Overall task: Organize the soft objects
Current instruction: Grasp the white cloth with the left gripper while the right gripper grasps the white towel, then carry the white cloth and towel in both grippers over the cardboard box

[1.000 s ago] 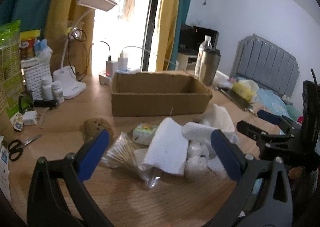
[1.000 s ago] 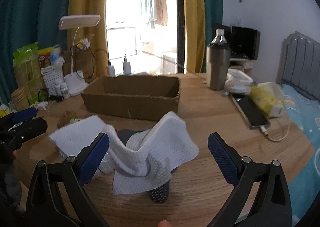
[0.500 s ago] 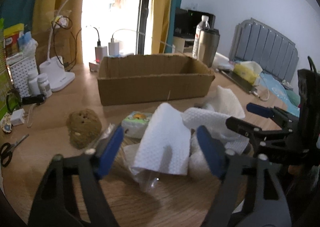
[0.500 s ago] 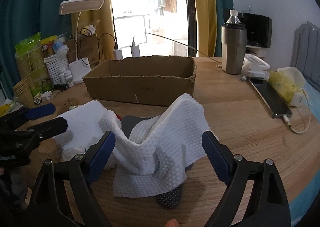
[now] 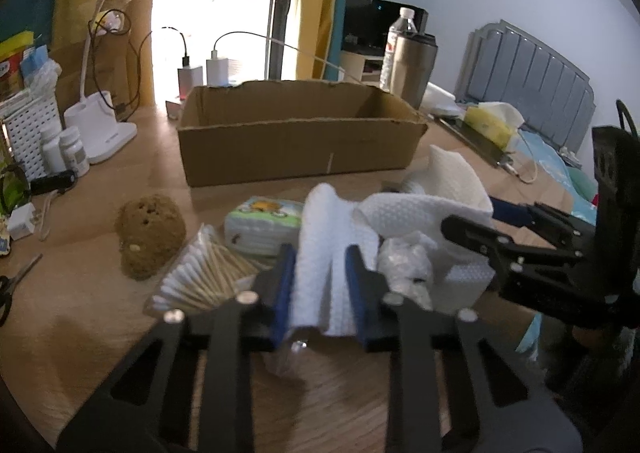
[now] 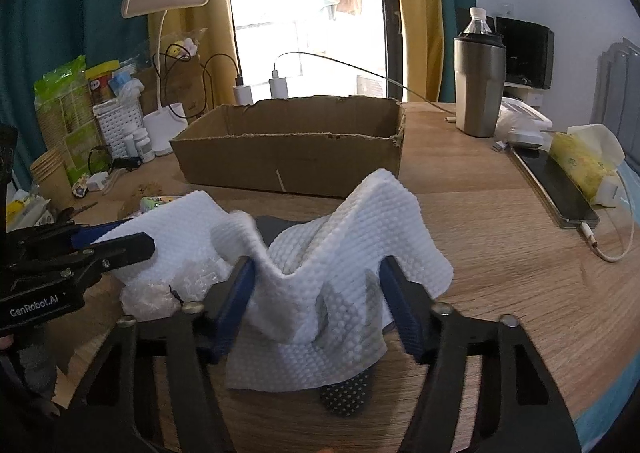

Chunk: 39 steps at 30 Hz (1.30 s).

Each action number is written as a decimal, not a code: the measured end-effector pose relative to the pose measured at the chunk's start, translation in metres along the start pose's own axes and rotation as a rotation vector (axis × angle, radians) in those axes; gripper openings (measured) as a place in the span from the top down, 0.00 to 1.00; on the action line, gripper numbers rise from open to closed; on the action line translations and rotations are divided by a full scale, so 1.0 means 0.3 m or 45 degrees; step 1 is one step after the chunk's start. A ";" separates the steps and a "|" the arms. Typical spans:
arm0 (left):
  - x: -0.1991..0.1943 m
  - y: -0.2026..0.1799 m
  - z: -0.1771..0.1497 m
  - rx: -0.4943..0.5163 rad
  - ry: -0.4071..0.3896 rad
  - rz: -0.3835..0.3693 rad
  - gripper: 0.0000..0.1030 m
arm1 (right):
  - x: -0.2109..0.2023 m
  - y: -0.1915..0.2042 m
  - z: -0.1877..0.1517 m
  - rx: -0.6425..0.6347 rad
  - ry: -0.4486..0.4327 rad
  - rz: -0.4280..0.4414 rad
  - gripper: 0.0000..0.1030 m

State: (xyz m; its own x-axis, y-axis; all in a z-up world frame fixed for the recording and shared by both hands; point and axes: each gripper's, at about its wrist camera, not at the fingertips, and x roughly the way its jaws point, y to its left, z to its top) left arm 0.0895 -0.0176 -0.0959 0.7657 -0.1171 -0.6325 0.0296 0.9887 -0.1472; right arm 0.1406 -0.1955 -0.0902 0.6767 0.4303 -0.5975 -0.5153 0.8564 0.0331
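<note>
low wrist views, shared cardboard box (image 5: 296,145)

Black left gripper (image 5: 320,289) frame; blue jaws, silver screws, white "GenRobot.AI" lettering.

dark sock (image 6: 347,395) mostly hidden under white cloth (image 6: 344,249), scissors (image 5: 8,289) cut off by edge

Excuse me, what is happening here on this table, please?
A person is sorting soft things with two handheld tools. The left tool has closed on one white textured cloth. The right tool is around the other cloth, its jaws partly closed. Both cloths lie on the pile, and nothing shows inside the cardboard box.
</note>
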 end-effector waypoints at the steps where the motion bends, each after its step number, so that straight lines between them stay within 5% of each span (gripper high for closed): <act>1: -0.002 -0.002 -0.001 0.003 0.002 -0.001 0.80 | 0.001 0.002 -0.001 -0.001 0.002 0.000 0.49; 11: -0.035 -0.018 0.010 0.028 -0.025 -0.037 0.94 | -0.029 0.001 0.014 -0.014 -0.031 -0.012 0.82; 39: -0.264 -0.004 0.190 0.018 -0.278 -0.080 0.95 | -0.202 -0.016 0.188 -0.057 -0.217 -0.066 0.88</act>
State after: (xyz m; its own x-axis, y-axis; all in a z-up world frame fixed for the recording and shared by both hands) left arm 0.0652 -0.0041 -0.0023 0.8829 -0.1567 -0.4426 0.0893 0.9815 -0.1693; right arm 0.1317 -0.2097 -0.0089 0.7803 0.4314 -0.4528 -0.4977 0.8668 -0.0318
